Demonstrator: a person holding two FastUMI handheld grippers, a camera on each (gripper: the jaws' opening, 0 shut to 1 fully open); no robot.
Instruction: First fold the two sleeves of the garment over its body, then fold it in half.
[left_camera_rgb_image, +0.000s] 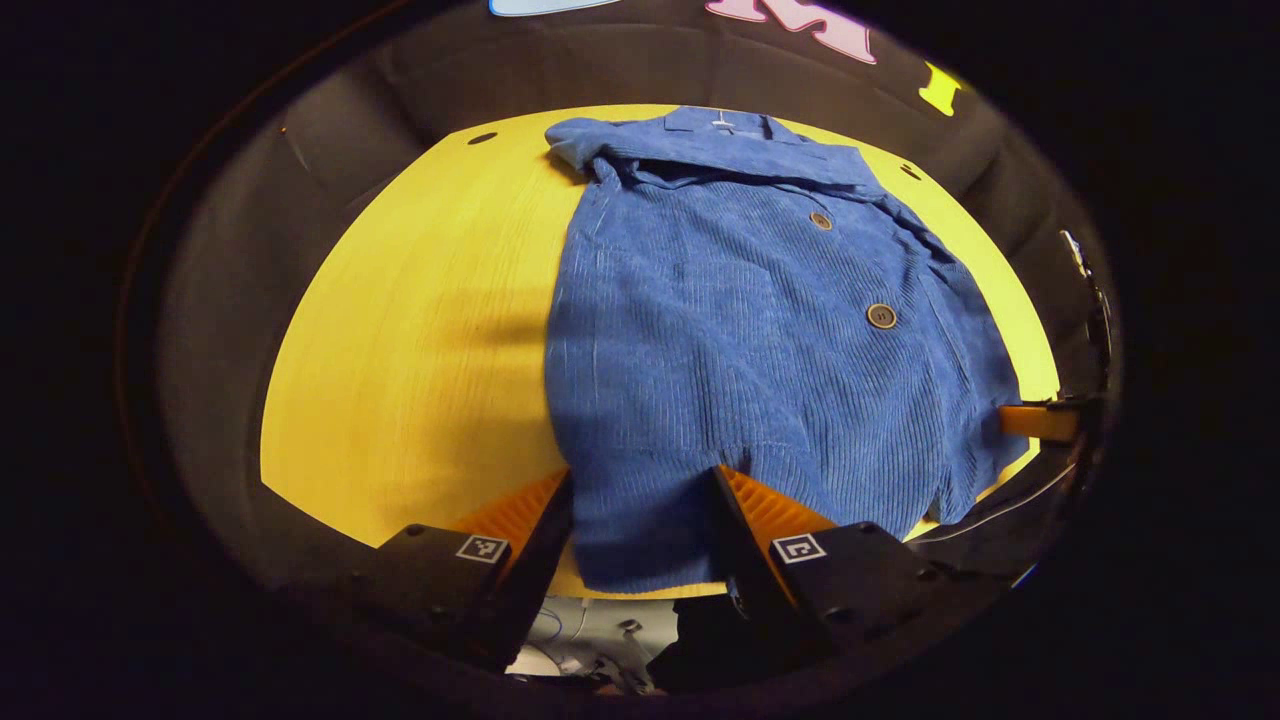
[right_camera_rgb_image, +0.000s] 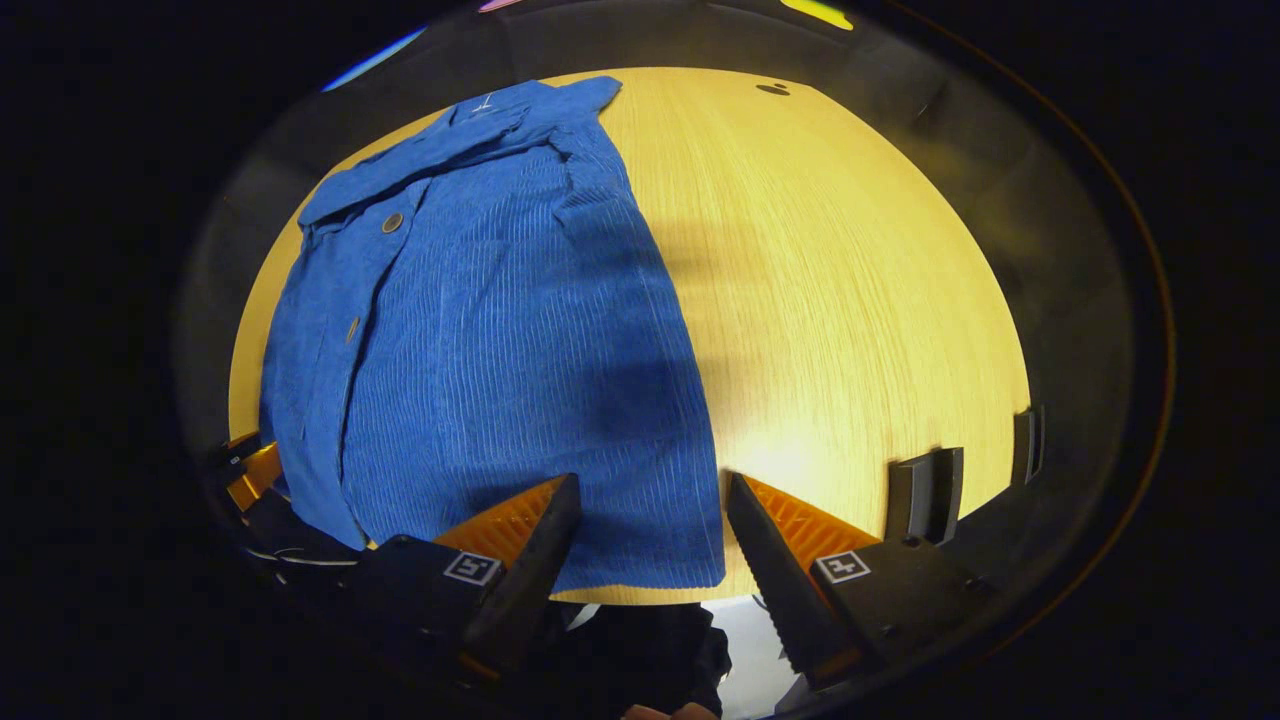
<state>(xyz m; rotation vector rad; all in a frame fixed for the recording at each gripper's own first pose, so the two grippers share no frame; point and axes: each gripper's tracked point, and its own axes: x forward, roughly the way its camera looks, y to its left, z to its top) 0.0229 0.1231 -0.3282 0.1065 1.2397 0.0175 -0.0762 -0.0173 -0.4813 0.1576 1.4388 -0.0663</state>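
Observation:
A blue corduroy garment (left_camera_rgb_image: 740, 330) with round buttons lies flat on the yellow wooden table (left_camera_rgb_image: 400, 330), collar at the far side and hem at the near edge. It forms a narrow block, with no sleeve sticking out sideways. My left gripper (left_camera_rgb_image: 640, 480) is open, its fingers standing either side of the hem's left part. In the right gripper view, the garment (right_camera_rgb_image: 500, 330) fills the left half of the table (right_camera_rgb_image: 850, 300). My right gripper (right_camera_rgb_image: 652, 485) is open over the hem's right corner. Each gripper also appears in the other's view: the right gripper (left_camera_rgb_image: 1040, 420) and the left gripper (right_camera_rgb_image: 250, 475).
Bare tabletop lies on both sides of the garment. Small dark holes (left_camera_rgb_image: 481, 138) (right_camera_rgb_image: 772, 89) mark the far corners. Black clips (right_camera_rgb_image: 925, 495) sit on the table's near right edge. The dark booth wall curves behind the table.

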